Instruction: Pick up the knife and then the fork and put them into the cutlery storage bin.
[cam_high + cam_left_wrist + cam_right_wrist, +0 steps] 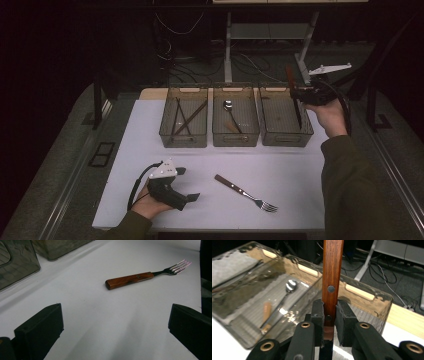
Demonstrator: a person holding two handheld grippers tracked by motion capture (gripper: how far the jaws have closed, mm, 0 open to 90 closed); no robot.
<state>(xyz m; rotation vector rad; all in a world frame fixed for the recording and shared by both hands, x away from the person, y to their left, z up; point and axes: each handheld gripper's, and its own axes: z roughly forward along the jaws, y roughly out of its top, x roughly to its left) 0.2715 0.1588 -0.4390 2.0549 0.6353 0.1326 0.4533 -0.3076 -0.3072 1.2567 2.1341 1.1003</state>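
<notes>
Right now your right gripper (329,322) is clamped on the wooden-handled knife (333,277) above the far-right bin (285,137); lower it in blade down, then let go; your left gripper (187,184) rests with jaws apart near the fork (140,277).

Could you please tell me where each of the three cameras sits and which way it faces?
High view: above the person's side, looking forward and down on the table; both forearms and hands show.
Left gripper view: on the left gripper, looking low across the table at the fork; its open jaws show.
Right gripper view: on the right gripper, facing the bins; jaws clamp a knife.
Shared: high and left gripper views show the fork.
</notes>
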